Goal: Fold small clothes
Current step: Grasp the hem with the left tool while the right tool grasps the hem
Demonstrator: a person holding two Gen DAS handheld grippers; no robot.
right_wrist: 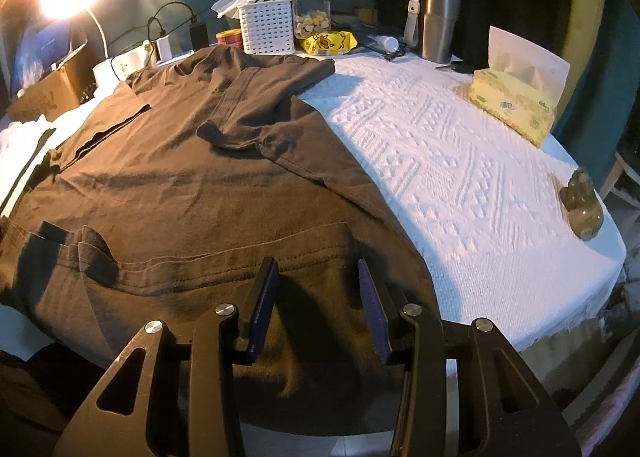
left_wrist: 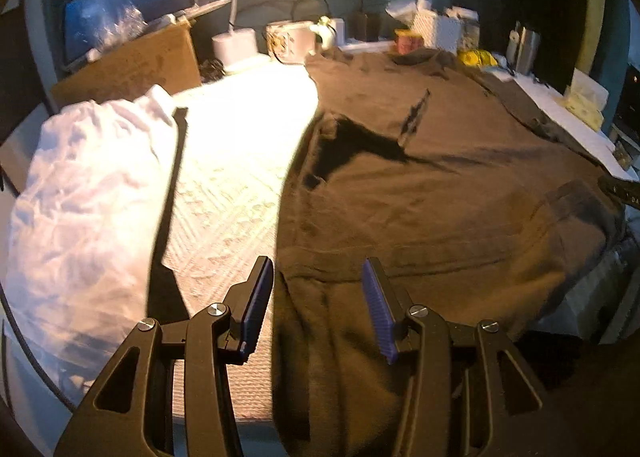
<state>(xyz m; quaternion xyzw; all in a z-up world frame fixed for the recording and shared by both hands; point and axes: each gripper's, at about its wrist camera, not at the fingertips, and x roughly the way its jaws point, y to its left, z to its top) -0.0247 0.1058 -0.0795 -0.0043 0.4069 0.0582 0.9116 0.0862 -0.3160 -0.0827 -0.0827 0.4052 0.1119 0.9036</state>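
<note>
Brown shirt lying spread on bench, hem toward you, one sleeve already lying folded inward. You're hovering both claws above near hem: left claw wide, holding nothing, at shirt's left edge; right claw wide, holding nothing, near right hem corner. Judging next: pinch both hem corners evenly, lift together, keeping edge taut. Shirt soft, matte, lightly wrinkled, stitched hem. Bench cover white, raised geometric weave. Crumpled white cloth sitting left.
</note>
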